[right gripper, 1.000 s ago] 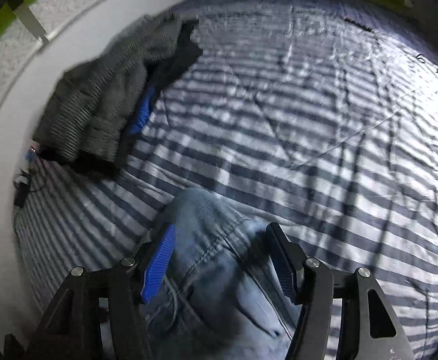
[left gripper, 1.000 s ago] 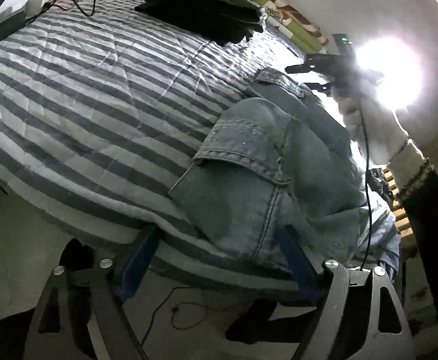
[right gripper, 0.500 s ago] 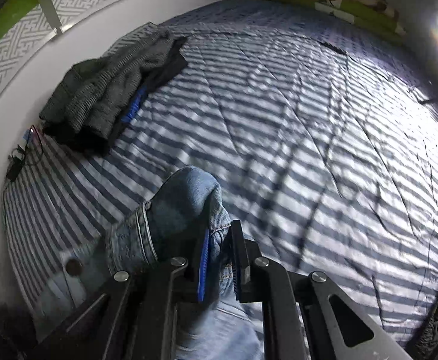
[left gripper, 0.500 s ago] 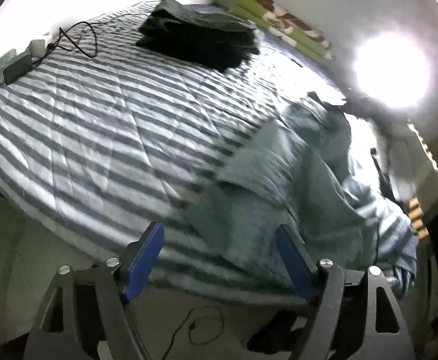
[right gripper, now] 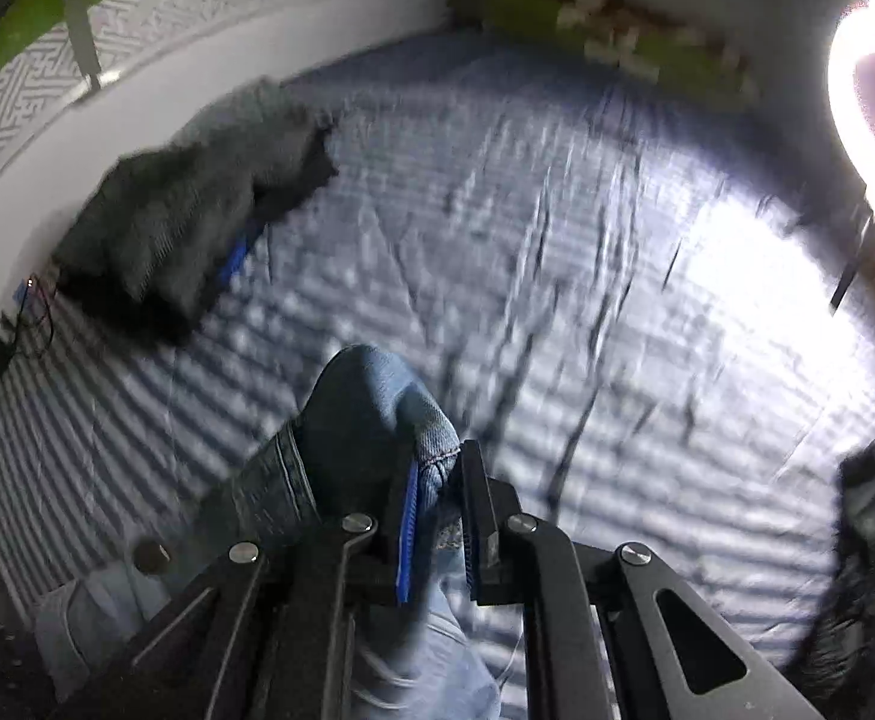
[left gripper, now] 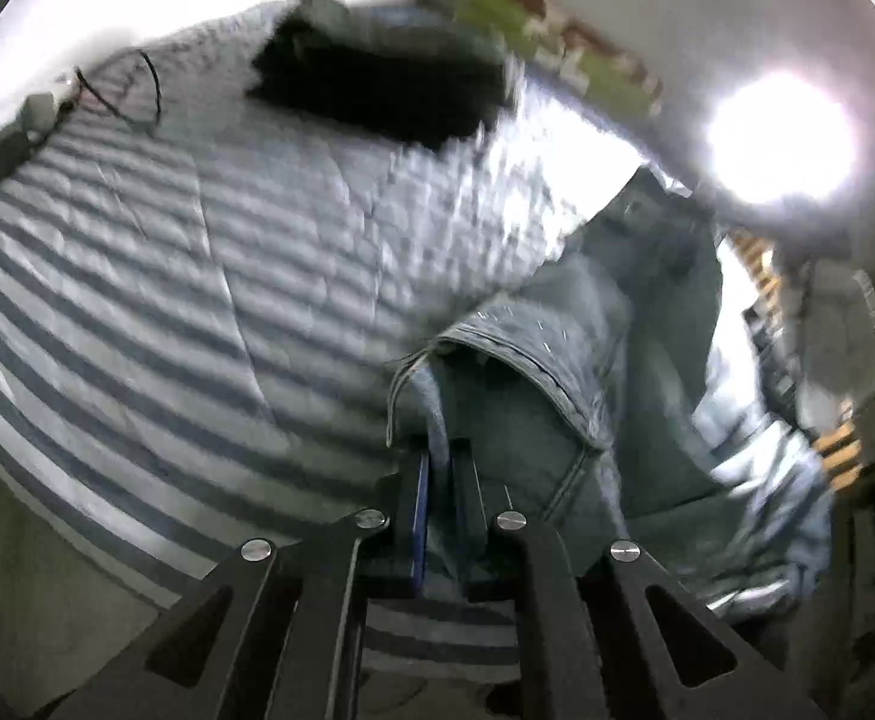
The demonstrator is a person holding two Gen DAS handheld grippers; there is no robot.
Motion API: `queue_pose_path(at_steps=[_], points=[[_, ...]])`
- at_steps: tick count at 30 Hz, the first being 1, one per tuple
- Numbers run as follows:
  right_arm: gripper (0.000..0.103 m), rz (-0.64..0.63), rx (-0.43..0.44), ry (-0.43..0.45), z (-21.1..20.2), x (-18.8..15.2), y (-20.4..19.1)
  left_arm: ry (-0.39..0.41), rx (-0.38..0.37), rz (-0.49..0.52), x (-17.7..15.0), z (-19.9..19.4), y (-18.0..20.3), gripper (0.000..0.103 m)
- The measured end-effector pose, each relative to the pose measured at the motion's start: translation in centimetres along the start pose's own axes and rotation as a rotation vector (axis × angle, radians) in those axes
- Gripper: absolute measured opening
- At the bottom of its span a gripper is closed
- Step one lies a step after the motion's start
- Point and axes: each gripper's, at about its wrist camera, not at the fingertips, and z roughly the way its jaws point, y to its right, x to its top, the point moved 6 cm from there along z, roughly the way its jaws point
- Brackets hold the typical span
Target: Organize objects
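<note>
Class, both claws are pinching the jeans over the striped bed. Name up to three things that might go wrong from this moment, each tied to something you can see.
1. The left claw pinches only a thin edge of the jeans; the denim may slip out.
2. The right claw grips a bunched fold, so the jeans could hang unevenly.
3. The cable on the striped quilt could snag if the fabric is dragged that way.

Motion blur smears the dark clothes (left gripper: 377, 84) and bedspread (right gripper: 557, 240).
</note>
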Motion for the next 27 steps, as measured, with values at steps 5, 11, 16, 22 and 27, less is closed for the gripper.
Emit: queue_pose_path(at_steps=[5,11,16,22,27], points=[[0.01,-0.097,-0.059,0.162,-4.9,6.6,-5.9,0.128,0.023,0.032,3.1,-5.2,-1.3,0.007],[0.01,-0.206,-0.066,0.321,-9.4,14.0,-15.3,0.249,0.07,-0.014,7.2,-10.5,-6.3,0.007],[0.01,-0.3,0.025,0.386,-9.6,17.6,-24.5,0.332,0.181,-0.111,8.3,-14.6,-14.0,0.007],[0.016,-0.4,0.055,0.173,-0.5,16.2,-32.8,0.185,0.312,-0.147,6.3,-12.1,-20.0,0.012],[0.017,-0.392,0.117,0.176,-3.3,14.3,-31.1,0.213,0.326,-0.119,6.5,-13.5,-19.2,0.016]])
